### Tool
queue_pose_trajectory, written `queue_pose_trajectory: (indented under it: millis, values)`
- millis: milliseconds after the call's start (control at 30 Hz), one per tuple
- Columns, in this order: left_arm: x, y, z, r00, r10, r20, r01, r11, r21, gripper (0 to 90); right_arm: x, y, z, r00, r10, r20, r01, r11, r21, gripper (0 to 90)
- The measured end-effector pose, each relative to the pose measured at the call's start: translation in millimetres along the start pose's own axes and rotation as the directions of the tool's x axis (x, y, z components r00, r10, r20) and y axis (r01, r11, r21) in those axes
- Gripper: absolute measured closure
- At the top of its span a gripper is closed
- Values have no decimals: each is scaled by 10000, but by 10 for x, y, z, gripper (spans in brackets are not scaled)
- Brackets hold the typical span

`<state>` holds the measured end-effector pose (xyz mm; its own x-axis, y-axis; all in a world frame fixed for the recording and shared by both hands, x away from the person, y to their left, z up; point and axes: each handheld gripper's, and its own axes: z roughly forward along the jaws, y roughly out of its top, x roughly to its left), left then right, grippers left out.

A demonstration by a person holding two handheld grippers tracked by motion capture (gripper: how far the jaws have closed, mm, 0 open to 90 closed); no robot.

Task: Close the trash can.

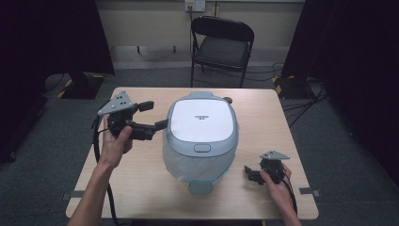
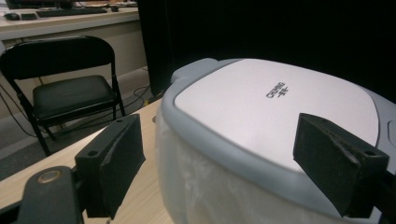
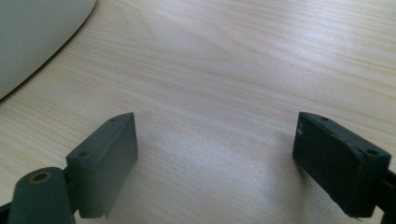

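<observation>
A grey and white rice cooker (image 1: 202,127) with its lid down stands in the middle of the wooden table (image 1: 136,183). My left gripper (image 1: 154,116) is held just off the cooker's left side, open, pointing at the lid rim. In the left gripper view its jaws stand wide apart around the cooker's (image 2: 261,102) grey rim without touching it. My right gripper (image 1: 250,174) rests low over the table at the front right, a short way from the cooker's base. Its jaws are open with only bare wood between them (image 3: 215,140); the cooker's (image 3: 28,37) side shows at top left.
A black folding chair (image 1: 221,42) stands behind the table's far edge, also seen in the left gripper view (image 2: 70,93). Black curtains hang at both sides of the room. Cables lie on the floor at the right (image 1: 306,101). A desk with a keyboard (image 2: 70,11) is farther back.
</observation>
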<state>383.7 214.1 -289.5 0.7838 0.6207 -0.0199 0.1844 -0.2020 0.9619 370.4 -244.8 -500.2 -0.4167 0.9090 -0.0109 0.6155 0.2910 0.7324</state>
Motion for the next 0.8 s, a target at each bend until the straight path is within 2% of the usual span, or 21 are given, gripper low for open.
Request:
queue_pose_trajectory:
  millis: [33, 167, 233, 300, 367, 467, 567, 667, 767, 800]
  values:
    - [32, -29, -22, 9999, 16, -116, -15, 10000, 77, 159, 0, 0, 0, 10000, 0, -3, 0, 10000, -2, 128]
    - [156, -150, -113, 9972, -408, -632, 419, 9990, 157, 162, 0, 0, 0, 10000, 0, 1, 0, 10000, 0, 128]
    - [204, -197, -150, 9962, -535, -688, 552, 9982, 231, 166, 0, 0, 0, 10000, -1, -2, 1, 10000, -1, 128]
    - [246, -238, -189, 9942, -510, -949, 545, 9979, 340, 166, 0, 0, 0, 10000, 0, -2, 0, 10000, -1, 128]
    - [292, -291, -224, 9925, -735, -975, 768, 9966, 308, 166, 0, 0, 0, 10000, -3, 1, 3, 10000, -2, 128]
    - [337, -392, -260, 9896, -837, -1171, 901, 9947, 503, 166, 0, 0, 0, 10000, 0, 0, 0, 10000, -1, 128]
    - [392, -531, -302, 9839, -1050, -1443, 1167, 9903, 751, 168, 0, 0, 0, 10000, -2, 3, 2, 10000, -2, 128]
    - [430, -652, -346, 9794, -1074, -1711, 1272, 9859, 1089, 168, 0, 0, 0, 10000, 2, 1, -2, 10000, 1, 128]
    - [479, -780, -408, 9756, -1221, -1827, 1448, 9826, 1166, 168, 0, 0, 0, 10000, -1, 2, 1, 10000, -1, 128]
    - [502, -839, -431, 9713, -1336, -1970, 1606, 9787, 1278, 168, 0, 0, 0, 10000, -1, 2, 1, 10000, -1, 128]
